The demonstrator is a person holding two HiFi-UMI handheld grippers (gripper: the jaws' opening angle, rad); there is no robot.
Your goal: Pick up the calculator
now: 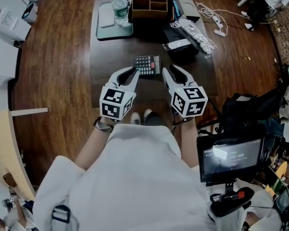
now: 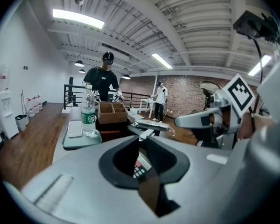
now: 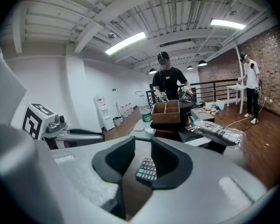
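Dark table [image 1: 113, 64] on a wood floor, with the calculator [image 1: 148, 65] lying flat near the table's near edge, keys up

Left gripper [image 1: 133, 74] sits just beside the calculator's near-left corner, and right gripper [image 1: 169, 73] is just beside its right edge. Both point away from the person and tilt slightly down. Can't tell from the head view whether either tip touches it

Left gripper view: jaws only a narrow gap apart, with nothing pinched. The calculator's keys show through the slot just past the tips

Right gripper view: jaws clearly wider apart, also gripping nothing. The calculator is in line with the gap, just beyond the pads

Further back on the table: teal tray [image 1: 105, 32] with a water bottle [image 1: 120, 8] standing on it, wooden divided box [image 1: 149, 3] to its right, and a foil-wrapped bundle [image 1: 198, 35] right of that

A person [image 3: 169, 80] stands at the table's far end
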